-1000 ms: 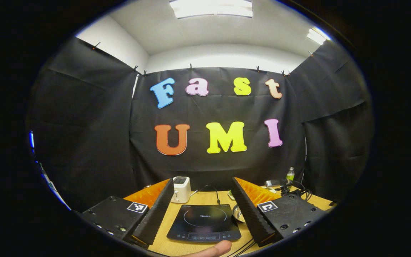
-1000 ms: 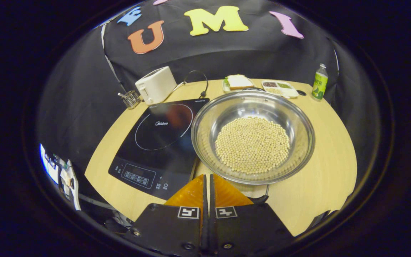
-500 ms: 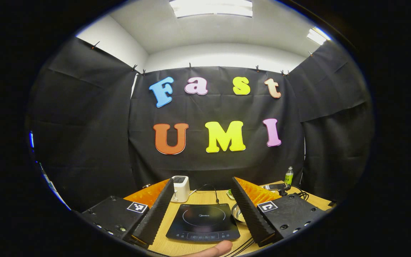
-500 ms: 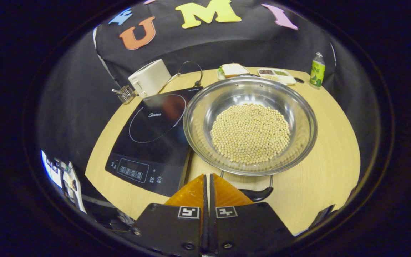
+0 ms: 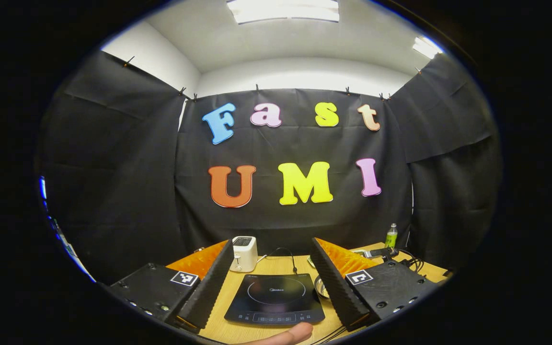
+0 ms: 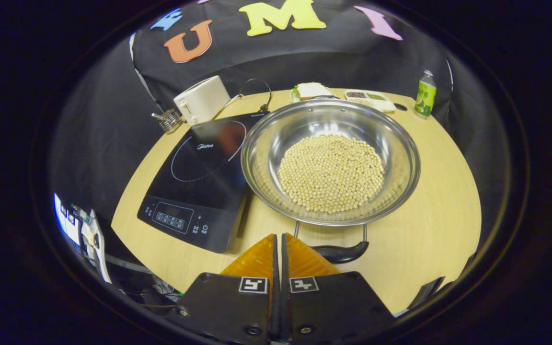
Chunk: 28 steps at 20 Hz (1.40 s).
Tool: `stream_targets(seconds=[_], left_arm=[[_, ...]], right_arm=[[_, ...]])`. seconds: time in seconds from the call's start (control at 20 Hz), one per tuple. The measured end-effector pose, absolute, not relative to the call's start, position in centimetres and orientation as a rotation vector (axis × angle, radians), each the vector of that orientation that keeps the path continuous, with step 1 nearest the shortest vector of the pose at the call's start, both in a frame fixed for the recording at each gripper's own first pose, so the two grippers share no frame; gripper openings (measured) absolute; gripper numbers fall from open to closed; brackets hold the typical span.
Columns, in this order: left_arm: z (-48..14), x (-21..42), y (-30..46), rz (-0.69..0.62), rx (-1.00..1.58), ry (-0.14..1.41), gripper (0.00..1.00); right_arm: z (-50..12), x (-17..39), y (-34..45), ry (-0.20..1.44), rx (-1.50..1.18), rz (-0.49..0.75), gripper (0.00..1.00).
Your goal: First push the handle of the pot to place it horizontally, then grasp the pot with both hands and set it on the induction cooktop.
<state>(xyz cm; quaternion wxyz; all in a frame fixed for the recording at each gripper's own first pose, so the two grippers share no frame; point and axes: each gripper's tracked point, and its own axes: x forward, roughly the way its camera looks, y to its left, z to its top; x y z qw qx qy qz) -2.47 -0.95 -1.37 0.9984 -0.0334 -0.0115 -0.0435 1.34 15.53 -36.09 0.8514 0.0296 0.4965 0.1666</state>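
A steel pot (image 6: pixel 403 143) with a heap of pale beans (image 6: pixel 331 172) stands on the wooden table, right of the black induction cooktop (image 6: pixel 199 172) and overlapping its right edge. The pot's dark handle (image 6: pixel 345 251) lies flat on the near side, on two wire arms. My right gripper (image 6: pixel 278 236) is shut with nothing in it, tips just left of that handle. In the left gripper view, my left gripper (image 5: pixel 272 242) is open and held high before the cooktop (image 5: pixel 274 297). A sliver of the pot (image 5: pixel 320 286) shows beside its right finger.
A white toaster (image 6: pixel 201 99) with a cord stands behind the cooktop. A sandwich plate (image 6: pixel 312 90), a compartment tray (image 6: pixel 369 97) and a green bottle (image 6: pixel 424 93) line the table's far edge. A person's fingertip (image 5: pixel 285 334) shows at the bottom of the left gripper view.
The right gripper has drawn back from the pot, still shut; the handle, hidden under its fingers before, now shows flat beside the tips. The left gripper has hardly moved.
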Motion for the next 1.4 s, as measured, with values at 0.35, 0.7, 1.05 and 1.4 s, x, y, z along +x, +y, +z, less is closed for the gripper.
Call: stream_targets(seconds=[0.35,0.7,1.05,1.4], left_arm=[[-1.5,-1.9,-0.2,-0.061,-0.095,-0.014,0.95],[-2.0,-1.2,-1.9,-0.111,-0.146,0.003,0.95],[-1.5,-0.6,-3.4,-0.122,-0.085,-0.026,0.95],[-1.2,1.8,-5.0,-0.108,-0.110,-0.009,0.95]], right_arm=[[-36.1,1.5,13.1,1.031,0.037,0.344,0.04],[-36.5,2.7,9.8,0.996,0.009,0.317,0.01],[-36.6,3.6,7.1,0.977,-0.004,0.337,0.01],[-36.8,5.6,3.5,0.994,-0.034,0.346,0.04]])
